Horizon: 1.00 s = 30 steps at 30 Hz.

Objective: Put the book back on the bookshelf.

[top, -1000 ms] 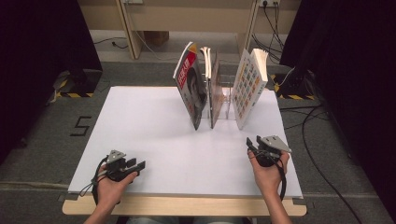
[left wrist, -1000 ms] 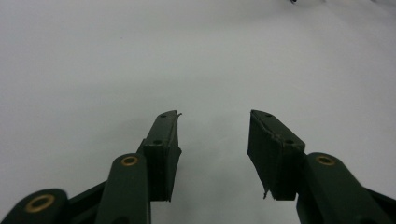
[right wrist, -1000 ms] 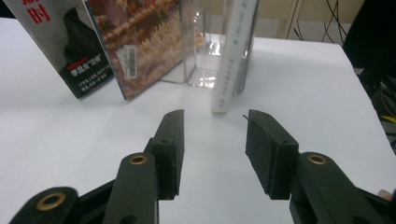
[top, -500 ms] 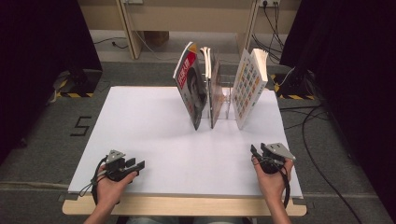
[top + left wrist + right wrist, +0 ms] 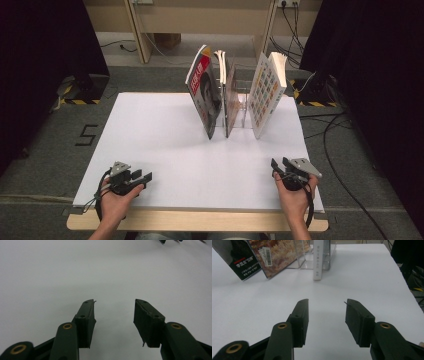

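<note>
**Both jaws gaping over a bare counter**

The left gripper (image 5: 141, 178) is resting at seven o'clock on the counter (image 5: 165, 145), jaws apart and empty. The right gripper (image 5: 278, 165), at five o'clock, has just been opening its jaws, nothing between them; the white book (image 5: 266, 94) is standing well apart toward twelve.

The counter (image 5: 165, 135) has a smooth, matt white top with a wooden edge. The book stand (image 5: 305, 261) is clear, shiny plastic. The magazine (image 5: 204, 92) cover looks glossy paper. Each claw is dull black plastic.
</note>
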Each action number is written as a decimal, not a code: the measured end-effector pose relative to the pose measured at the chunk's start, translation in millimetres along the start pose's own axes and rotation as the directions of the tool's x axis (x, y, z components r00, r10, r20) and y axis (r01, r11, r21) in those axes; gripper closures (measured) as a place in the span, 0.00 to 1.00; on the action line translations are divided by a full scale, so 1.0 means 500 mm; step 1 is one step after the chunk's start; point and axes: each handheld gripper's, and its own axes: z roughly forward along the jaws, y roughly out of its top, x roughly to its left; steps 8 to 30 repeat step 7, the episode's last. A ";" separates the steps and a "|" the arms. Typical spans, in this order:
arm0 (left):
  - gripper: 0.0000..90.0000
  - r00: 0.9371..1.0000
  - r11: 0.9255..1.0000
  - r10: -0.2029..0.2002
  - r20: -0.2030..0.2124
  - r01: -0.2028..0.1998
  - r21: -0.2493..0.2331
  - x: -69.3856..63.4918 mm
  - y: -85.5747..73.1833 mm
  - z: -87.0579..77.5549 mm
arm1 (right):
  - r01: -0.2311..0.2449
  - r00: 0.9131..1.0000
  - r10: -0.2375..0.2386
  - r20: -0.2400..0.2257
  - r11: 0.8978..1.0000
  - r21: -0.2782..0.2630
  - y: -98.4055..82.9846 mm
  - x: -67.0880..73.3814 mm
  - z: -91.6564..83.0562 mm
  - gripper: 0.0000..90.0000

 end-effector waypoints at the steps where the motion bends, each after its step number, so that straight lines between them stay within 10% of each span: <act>1: 0.55 1.000 1.000 -0.003 -0.002 0.003 -0.002 0.001 0.000 0.000 | 0.000 1.000 0.000 0.001 1.000 0.002 -0.002 -0.001 0.000 0.59; 30: 0.53 1.000 1.000 -0.015 -0.008 0.015 -0.011 0.005 0.000 -0.001 | -0.015 1.000 0.015 -0.013 1.000 0.014 -0.007 0.002 -0.002 0.57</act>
